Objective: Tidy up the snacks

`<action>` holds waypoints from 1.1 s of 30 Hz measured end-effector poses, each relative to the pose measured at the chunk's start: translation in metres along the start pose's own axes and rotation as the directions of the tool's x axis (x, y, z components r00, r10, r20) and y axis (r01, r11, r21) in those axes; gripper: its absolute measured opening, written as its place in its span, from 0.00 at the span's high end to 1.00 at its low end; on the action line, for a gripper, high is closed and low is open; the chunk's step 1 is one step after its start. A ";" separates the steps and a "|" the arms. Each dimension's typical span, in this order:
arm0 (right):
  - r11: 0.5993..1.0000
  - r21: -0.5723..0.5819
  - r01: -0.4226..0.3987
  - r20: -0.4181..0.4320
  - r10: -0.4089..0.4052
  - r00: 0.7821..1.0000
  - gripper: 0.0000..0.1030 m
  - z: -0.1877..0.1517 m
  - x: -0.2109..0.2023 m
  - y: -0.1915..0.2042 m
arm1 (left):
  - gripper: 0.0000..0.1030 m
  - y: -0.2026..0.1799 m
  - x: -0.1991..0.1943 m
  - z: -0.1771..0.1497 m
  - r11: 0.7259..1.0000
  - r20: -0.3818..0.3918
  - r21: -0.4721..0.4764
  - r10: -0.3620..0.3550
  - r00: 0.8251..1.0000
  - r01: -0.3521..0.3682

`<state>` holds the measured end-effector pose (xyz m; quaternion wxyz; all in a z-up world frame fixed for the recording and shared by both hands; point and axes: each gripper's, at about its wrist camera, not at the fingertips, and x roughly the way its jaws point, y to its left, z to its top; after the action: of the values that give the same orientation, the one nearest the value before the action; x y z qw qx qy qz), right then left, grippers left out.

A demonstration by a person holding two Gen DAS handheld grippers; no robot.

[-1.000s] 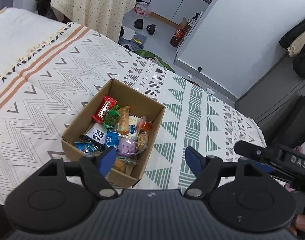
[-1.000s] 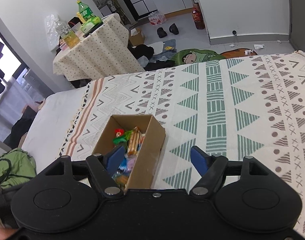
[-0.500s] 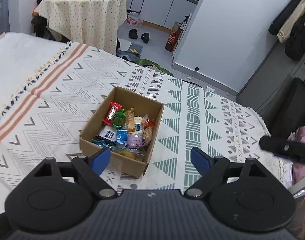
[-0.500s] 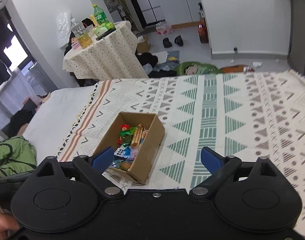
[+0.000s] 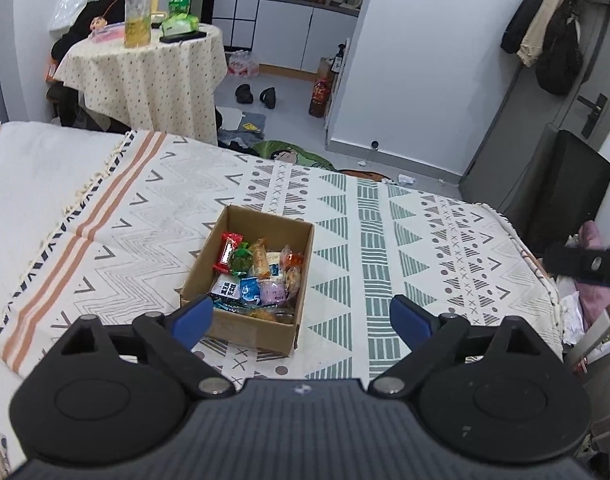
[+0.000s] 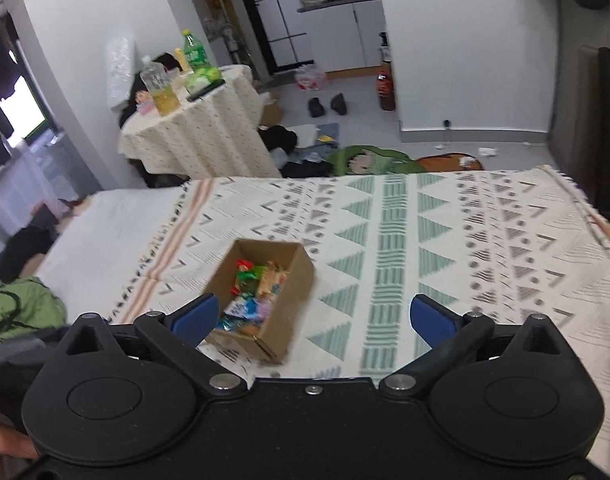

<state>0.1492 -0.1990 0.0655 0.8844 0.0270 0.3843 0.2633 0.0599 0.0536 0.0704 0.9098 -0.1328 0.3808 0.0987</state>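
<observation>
With its blue-tipped fingers spread wide and nothing between them, the left gripper (image 5: 301, 320) hangs above the bed, empty. Over on the other side, same story: the right gripper (image 6: 312, 319) is splayed apart, holding nothing, and its view is a touch blurred. Just beyond both sets of tips sits the cardboard box (image 5: 265, 336), open-topped, resting on the patterned blanket (image 5: 385, 240). Inside it, the snacks (image 5: 257, 276) are heaped together: a red wrapper (image 5: 227, 252) leaning at the far left, a green one (image 5: 241, 259) beside it, blue and purple packets nearer the front wall. From the right wrist view the box (image 6: 281, 320) appears low and left of centre. Past the bed, a round table (image 5: 153, 76) under a dotted cloth carries bottles, and a pair of dark shoes (image 5: 256, 95) lies on the grey floor.
</observation>
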 end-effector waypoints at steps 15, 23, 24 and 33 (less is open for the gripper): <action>0.994 0.061 0.088 0.024 -0.089 0.996 0.00 -0.043 -0.073 0.020 | 0.05 0.003 -0.060 -0.020 0.998 0.046 0.045 -0.040 0.998 0.038; 0.986 0.093 0.139 0.034 -0.143 0.989 0.00 -0.076 -0.094 0.032 | 0.05 0.001 -0.086 -0.041 0.994 0.078 0.099 -0.063 0.995 0.055; 0.984 0.090 0.153 0.035 -0.156 0.987 0.00 -0.078 -0.095 0.032 | 0.05 0.002 -0.088 -0.045 0.993 0.081 0.100 -0.065 0.995 0.057; 0.981 0.101 0.166 0.044 -0.171 0.984 0.00 -0.105 -0.110 0.037 | 0.05 0.010 -0.108 -0.073 0.990 0.109 0.137 -0.049 0.993 0.034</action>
<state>-0.0020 -0.2364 0.0744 0.9109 0.0443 0.3743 0.1679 -0.0665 0.0314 0.0970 0.9385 -0.0732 0.3319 0.0610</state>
